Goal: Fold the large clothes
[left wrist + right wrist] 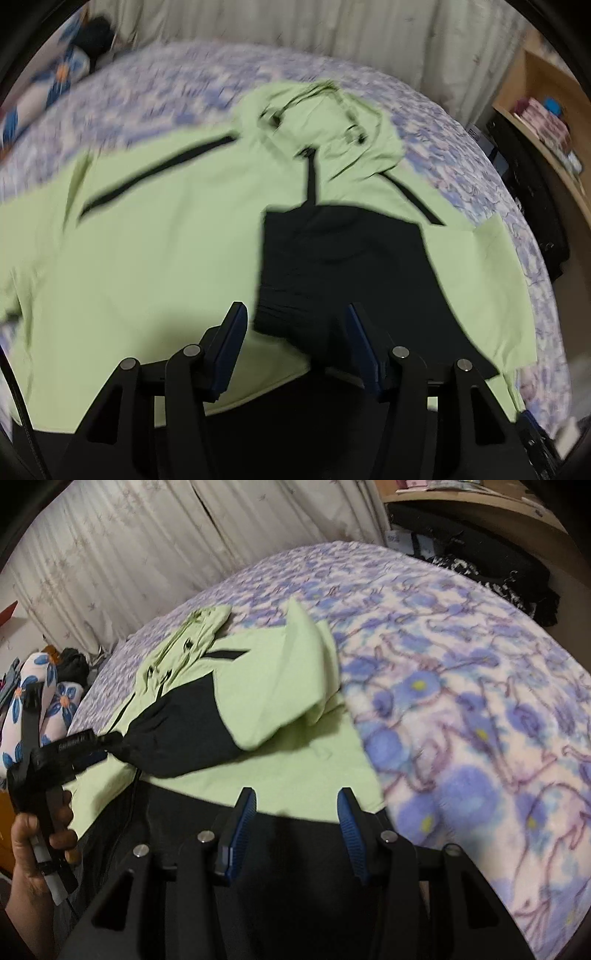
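A light green jacket [147, 240] with black trim lies spread on the bed, hood [314, 122] at the far end. One sleeve [280, 686] is folded across the body, and its black lower part [332, 258] ends in a ribbed cuff [288, 325]. My left gripper [293, 314] is open, with that cuff lying between its fingers and a gap showing on the left side. In the right wrist view the left gripper [99, 749] sits at the cuff's end, held by a hand [29, 849]. My right gripper [295, 797] is open and empty over the jacket's near edge [295, 768].
A blue-flowered blanket [461, 701] covers the bed. Flowered pillows [37, 701] are piled at the left and a pale curtain [147, 554] hangs behind. A wooden shelf [546, 122] with small items and dark bags [498, 568] stand off the bed's right side.
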A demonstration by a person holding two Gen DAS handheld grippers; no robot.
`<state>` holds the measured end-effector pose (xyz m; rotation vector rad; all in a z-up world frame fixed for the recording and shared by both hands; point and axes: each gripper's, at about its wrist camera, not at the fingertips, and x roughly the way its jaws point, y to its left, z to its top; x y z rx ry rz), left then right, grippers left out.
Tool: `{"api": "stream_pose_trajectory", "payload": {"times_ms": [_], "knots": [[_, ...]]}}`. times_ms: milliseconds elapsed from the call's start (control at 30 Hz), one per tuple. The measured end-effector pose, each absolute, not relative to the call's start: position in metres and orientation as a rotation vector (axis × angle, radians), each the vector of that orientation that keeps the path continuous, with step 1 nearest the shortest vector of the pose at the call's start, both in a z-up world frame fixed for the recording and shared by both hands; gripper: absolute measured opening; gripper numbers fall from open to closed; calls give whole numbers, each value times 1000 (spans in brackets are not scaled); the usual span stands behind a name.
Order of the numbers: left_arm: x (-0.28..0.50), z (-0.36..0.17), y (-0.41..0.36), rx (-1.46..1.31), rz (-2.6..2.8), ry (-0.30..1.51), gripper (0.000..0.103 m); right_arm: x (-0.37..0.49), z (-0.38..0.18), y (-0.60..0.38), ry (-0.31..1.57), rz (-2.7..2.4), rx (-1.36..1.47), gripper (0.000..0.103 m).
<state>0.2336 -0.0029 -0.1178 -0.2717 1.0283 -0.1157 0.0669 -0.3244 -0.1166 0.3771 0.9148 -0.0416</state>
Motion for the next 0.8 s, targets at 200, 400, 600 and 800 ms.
{"api": "stream_pose_trajectory", "payload": {"times_ms": [200, 400, 600, 800], "knots": [[236, -128, 29, -353, -163, 1048, 64, 68, -112, -314, 923, -11, 361, 46], [271, -142, 19, -329, -252, 1110, 65, 87, -90, -325, 900, -9, 375, 47], [291, -150, -19, -213, -296, 1141, 31, 105, -82, -352, 891, -49, 436, 54], [291, -96, -20, -181, -288, 961, 22, 122, -80, -364, 908, -69, 435, 54]]}}
